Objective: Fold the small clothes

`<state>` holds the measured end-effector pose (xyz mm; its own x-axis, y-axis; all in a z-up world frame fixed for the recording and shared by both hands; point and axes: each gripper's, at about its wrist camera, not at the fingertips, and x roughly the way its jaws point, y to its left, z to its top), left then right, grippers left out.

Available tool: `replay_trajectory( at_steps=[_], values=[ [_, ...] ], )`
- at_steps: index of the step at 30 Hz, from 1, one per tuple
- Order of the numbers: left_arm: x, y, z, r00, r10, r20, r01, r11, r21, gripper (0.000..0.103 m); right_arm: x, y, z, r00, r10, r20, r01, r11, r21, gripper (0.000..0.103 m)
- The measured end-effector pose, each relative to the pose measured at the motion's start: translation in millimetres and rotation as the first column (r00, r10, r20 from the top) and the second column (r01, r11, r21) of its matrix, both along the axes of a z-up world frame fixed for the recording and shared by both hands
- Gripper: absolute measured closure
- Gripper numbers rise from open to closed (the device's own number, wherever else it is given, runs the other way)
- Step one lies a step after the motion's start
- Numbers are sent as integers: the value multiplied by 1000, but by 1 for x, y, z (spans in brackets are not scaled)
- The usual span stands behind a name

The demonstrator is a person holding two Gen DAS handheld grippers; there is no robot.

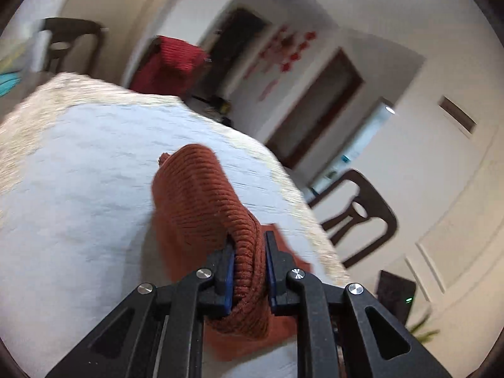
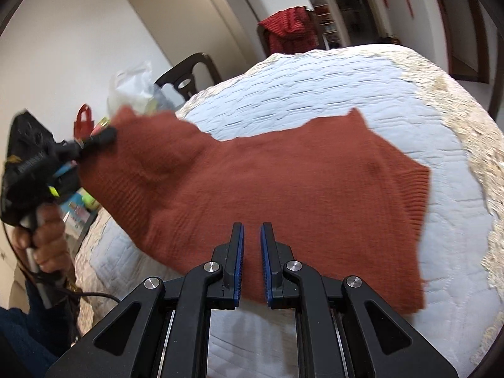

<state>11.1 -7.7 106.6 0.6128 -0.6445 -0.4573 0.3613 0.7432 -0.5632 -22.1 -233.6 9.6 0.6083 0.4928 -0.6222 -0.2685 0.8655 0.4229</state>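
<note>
A rust-orange knitted sweater [image 2: 283, 182] lies spread on the white quilted cover [image 2: 346, 78]. Its left edge is lifted off the cover. In the left wrist view my left gripper [image 1: 250, 236] is shut on a bunched ribbed fold of that sweater [image 1: 195, 195], which hangs forward from the jaws above the cover [image 1: 78, 173]. The right wrist view shows that same gripper [image 2: 104, 135] at the far left, held by a hand [image 2: 47, 236], pinching the raised edge. My right gripper [image 2: 252, 225] hovers over the sweater's near edge, its jaws a narrow gap apart with nothing between them.
Dark wooden chairs stand beside the table [image 1: 359, 217] [image 2: 189, 72]. A red garment [image 2: 289, 28] hangs over a chair at the far end. A plastic bag [image 2: 132, 88], a small red bag [image 2: 83, 119] and colourful clutter sit at the left.
</note>
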Motion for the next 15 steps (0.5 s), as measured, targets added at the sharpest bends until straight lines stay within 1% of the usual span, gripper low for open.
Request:
replay_trajectory(
  at_steps=[2,5,8,11,13,15],
  values=[
    [5,-26,1,998,-57,4,57,998,-1,85,-3,-8,0,1000,-24,1,24,1000,0,92],
    [14,-65,-13,990,-135,-32,135,991,9,85,-7,-20,-2,998,-55,-4,55,998,2,92],
    [25,-100,-42,970,-215,-109,220,975,30,85,-11,-31,-5,997,-77,-16,77,997,0,92],
    [29,-116,-66,949,-252,-189,265,963,48,84,-13,-43,-11,995,-86,-43,87,996,15,92],
    [26,-116,-63,948,-258,-186,269,962,36,80,-13,-48,-14,995,-82,-57,84,995,46,92],
    [21,-109,-51,949,-271,-162,274,962,-3,66,-14,-53,-14,995,-74,-59,78,995,68,90]
  ],
)
